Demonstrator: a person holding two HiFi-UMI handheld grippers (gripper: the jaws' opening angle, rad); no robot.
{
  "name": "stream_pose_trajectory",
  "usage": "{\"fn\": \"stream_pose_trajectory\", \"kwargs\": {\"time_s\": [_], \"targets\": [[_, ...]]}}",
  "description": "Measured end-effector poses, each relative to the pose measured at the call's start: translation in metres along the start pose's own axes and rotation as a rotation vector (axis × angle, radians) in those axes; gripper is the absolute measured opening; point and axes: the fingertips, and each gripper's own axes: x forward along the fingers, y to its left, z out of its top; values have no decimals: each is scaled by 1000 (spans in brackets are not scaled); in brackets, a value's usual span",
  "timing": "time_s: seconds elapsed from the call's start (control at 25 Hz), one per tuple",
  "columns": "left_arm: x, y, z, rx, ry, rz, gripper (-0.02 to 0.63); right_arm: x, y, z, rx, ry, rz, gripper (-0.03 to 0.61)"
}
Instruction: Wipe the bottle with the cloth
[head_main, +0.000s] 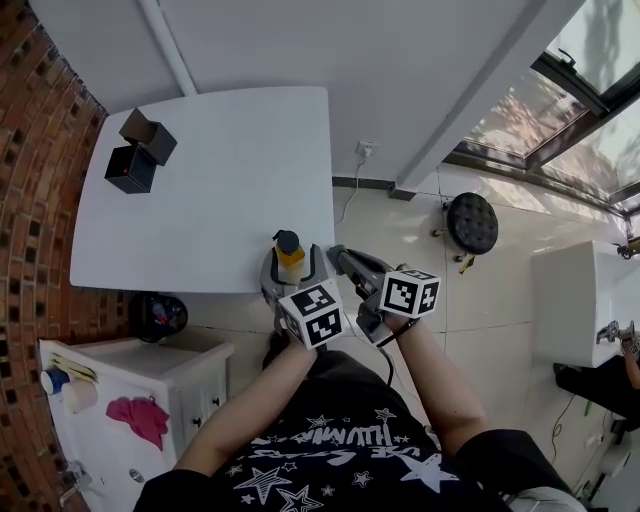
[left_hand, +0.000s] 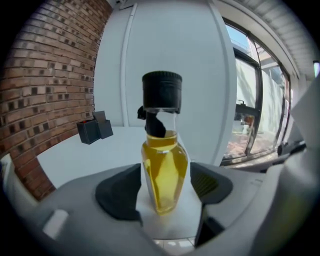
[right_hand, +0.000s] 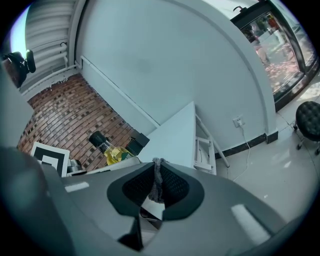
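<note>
My left gripper (left_hand: 165, 187) is closed around the bottle (left_hand: 162, 160). Its two dark pads (left_hand: 120, 192) stand against the lower body, one on each side, so I read it as a grasp. The bottle is upright, made of clear glass with yellow liquid inside up to the shoulder, and it has a black cap (left_hand: 162, 92) on top. In the head view it is at the near edge of the white table (head_main: 220, 180), close to my body. Its base seems to be on the table top, but I cannot say for sure whether it rests there or is a little lifted.

My right gripper (right_hand: 157, 187) is clenched on the cloth (right_hand: 158, 179) — a thin grey fold is pinched between the pads and comes out a little above them. From the head view this gripper is just beside the bottle, on its right side, and the cloth is apart from the glass. In the right gripper view the bottle shows to the left and further away.

Two black boxes (head_main: 140, 152) stand at the far left corner of the table, well apart from the bottle — next to the brick wall (left_hand: 50, 85).
</note>
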Motion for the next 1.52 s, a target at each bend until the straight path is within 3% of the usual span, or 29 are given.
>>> {"fn": "stream_pose_trajectory", "kwargs": {"time_s": [0.28, 0.52, 0.8, 1.0, 1.32, 1.52], "targets": [[1, 5, 10, 15, -53, 0, 259, 4, -2, 2, 10, 4, 7, 37], [-4, -1, 9, 101, -89, -110, 253, 11, 4, 4, 10, -2, 27, 37], [-16, -11, 4, 241, -151, -362, 249, 15, 24, 15, -13, -25, 79, 37], [-22, -16, 0, 293, -169, -544, 244, 18, 46, 25, -52, -29, 131, 37], [-29, -25, -7, 435, -147, -853, 242, 18, 71, 36, -101, -36, 188, 37], [-33, -28, -10, 507, -127, -1003, 241, 14, 75, 41, -93, -55, 180, 37]]}}
